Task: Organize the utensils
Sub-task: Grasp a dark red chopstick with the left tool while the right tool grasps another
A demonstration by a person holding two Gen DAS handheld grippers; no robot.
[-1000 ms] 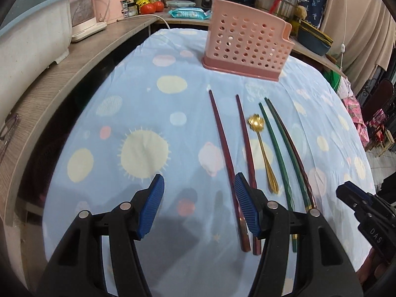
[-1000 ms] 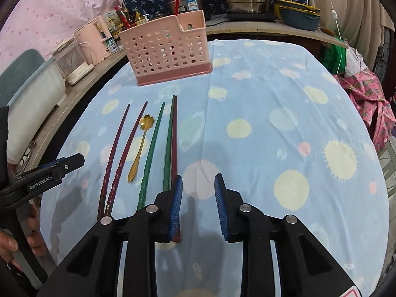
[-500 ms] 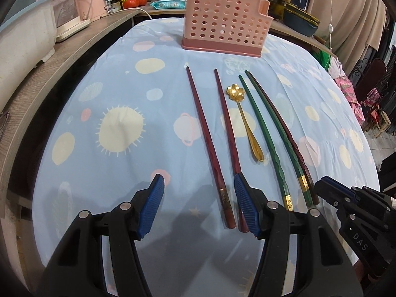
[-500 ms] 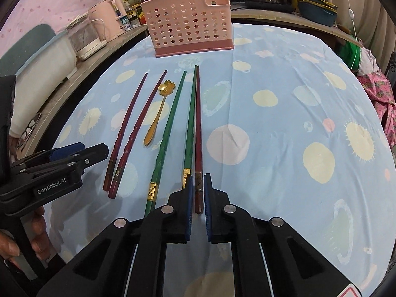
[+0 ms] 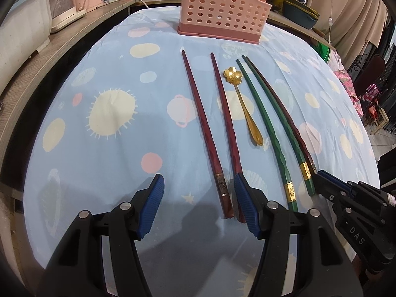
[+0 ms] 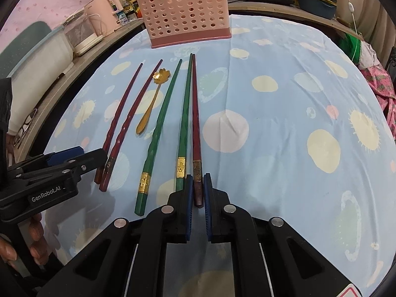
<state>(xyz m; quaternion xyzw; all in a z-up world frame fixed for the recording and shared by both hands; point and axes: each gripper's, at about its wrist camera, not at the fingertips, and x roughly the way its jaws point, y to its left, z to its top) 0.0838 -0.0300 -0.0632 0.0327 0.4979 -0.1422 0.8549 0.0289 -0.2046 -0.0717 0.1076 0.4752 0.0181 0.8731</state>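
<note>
Several chopsticks and a gold flower spoon (image 5: 243,102) lie in a row on the blue spotted cloth. My right gripper (image 6: 197,191) is shut on the butt end of the rightmost dark red chopstick (image 6: 195,113), which still rests on the cloth beside a green chopstick (image 6: 184,113). My left gripper (image 5: 198,195) is open, low over the butt ends of two red chopsticks (image 5: 205,133); its right finger (image 5: 243,203) covers one end. The pink perforated utensil holder (image 5: 222,7) stands at the far side, also in the right wrist view (image 6: 185,12).
A wooden counter (image 5: 49,57) curves along the left with white and pink appliances (image 5: 66,0). Pots and bowls (image 6: 314,0) stand on the far shelf. Pink fabric (image 6: 381,84) hangs off the table's right edge.
My right gripper moved down to the chopstick ends and closed on the dark red chopstick. My left gripper stayed open and came lower and nearer the red pair.
</note>
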